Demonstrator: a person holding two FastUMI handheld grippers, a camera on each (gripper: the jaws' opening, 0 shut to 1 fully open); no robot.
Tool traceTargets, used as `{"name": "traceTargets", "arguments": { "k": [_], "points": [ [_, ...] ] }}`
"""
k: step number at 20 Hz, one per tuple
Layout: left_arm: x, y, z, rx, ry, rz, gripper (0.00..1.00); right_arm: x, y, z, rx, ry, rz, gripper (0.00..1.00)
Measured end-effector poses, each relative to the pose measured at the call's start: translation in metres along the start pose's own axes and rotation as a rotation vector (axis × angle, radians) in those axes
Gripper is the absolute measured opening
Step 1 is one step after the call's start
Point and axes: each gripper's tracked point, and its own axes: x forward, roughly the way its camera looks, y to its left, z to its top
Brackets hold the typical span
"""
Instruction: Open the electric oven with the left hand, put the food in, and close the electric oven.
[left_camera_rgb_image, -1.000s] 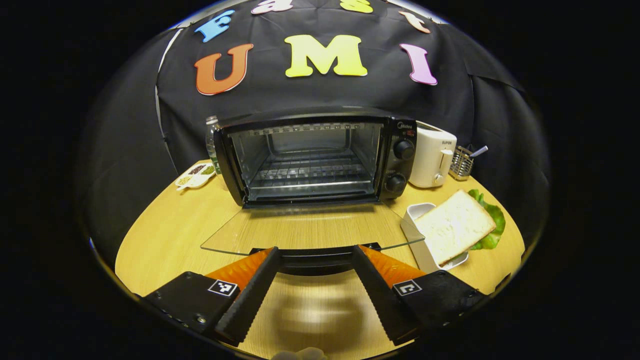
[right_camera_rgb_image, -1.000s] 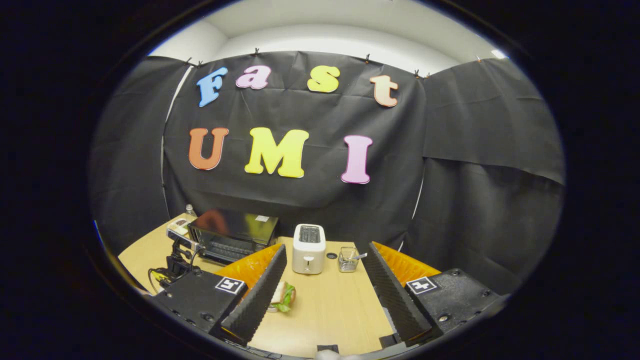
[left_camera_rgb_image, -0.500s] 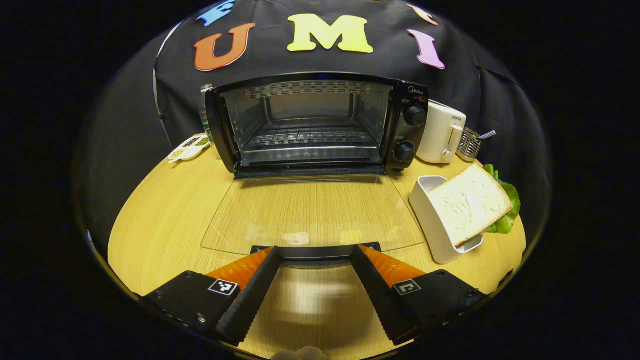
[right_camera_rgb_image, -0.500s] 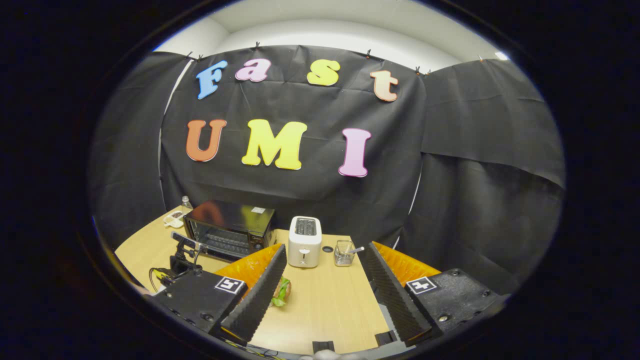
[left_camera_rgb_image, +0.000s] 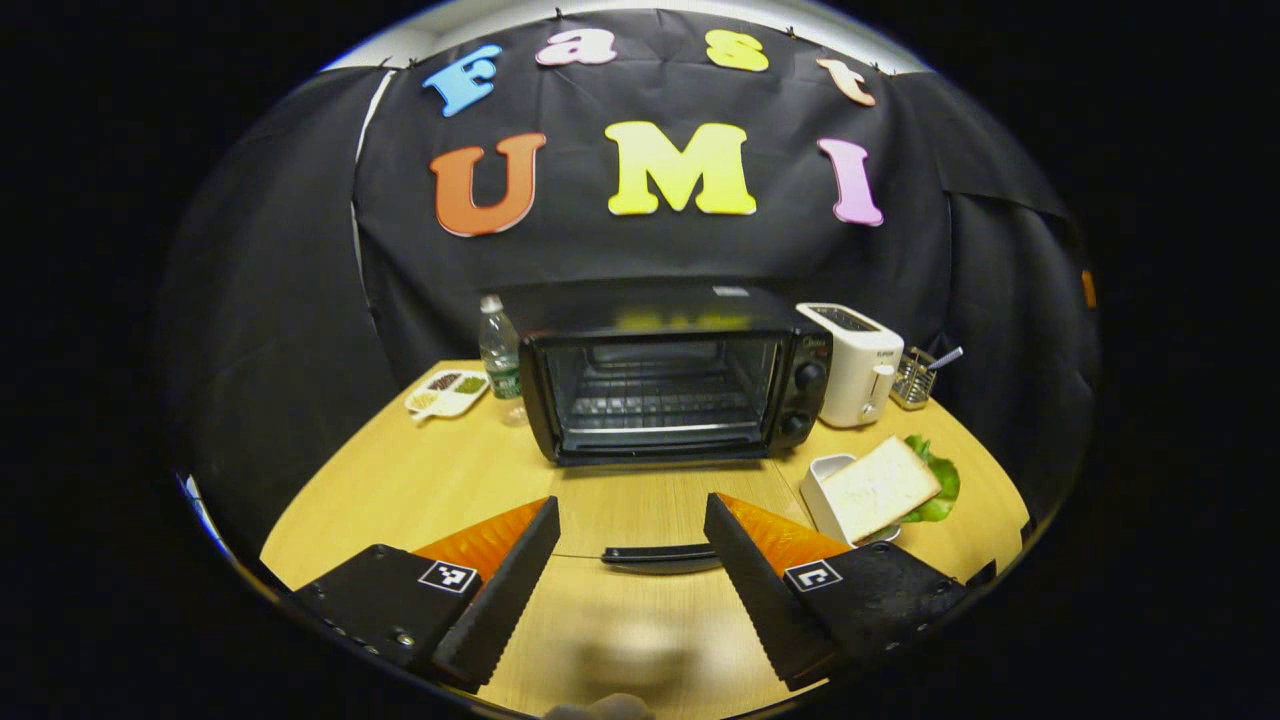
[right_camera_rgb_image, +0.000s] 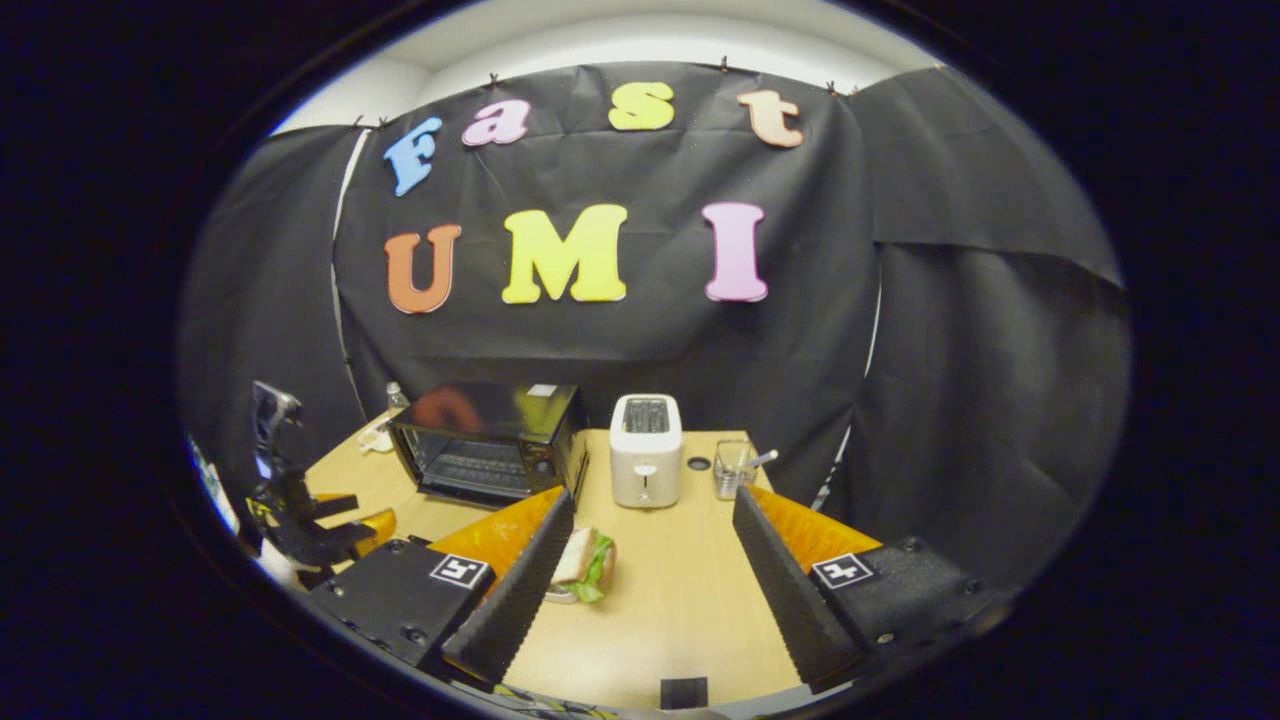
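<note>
Now the oven (left_camera_rgb_image: 665, 385) stands open at the back of the table (left_camera_rgb_image: 400, 480), its glass door (left_camera_rgb_image: 660, 553) folded flat. Right of it, a white dish (left_camera_rgb_image: 825, 490) holds the sandwich (left_camera_rgb_image: 880, 485). Both the left gripper (left_camera_rgb_image: 632, 520) and right gripper (right_camera_rgb_image: 652, 510) gape empty; the left has backed off the door handle.

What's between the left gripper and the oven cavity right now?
In the left gripper view, the lowered glass door with its handle lies flat between the left gripper and the open oven.
</note>
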Motion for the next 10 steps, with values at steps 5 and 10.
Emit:
{"name": "traceTargets", "arguments": {
  "k": [5,10],
  "points": [
    [-0.07,0.014,0.067,-0.012,-0.129,0.027,0.96,0.052,0.007,-0.084,-0.042,0.163,0.066,0.95],
    [-0.128,0.008,0.113,-0.019,-0.211,0.037,0.95,0.095,0.043,-0.146,0.047,0.299,0.244,1.0]
  ]
}}
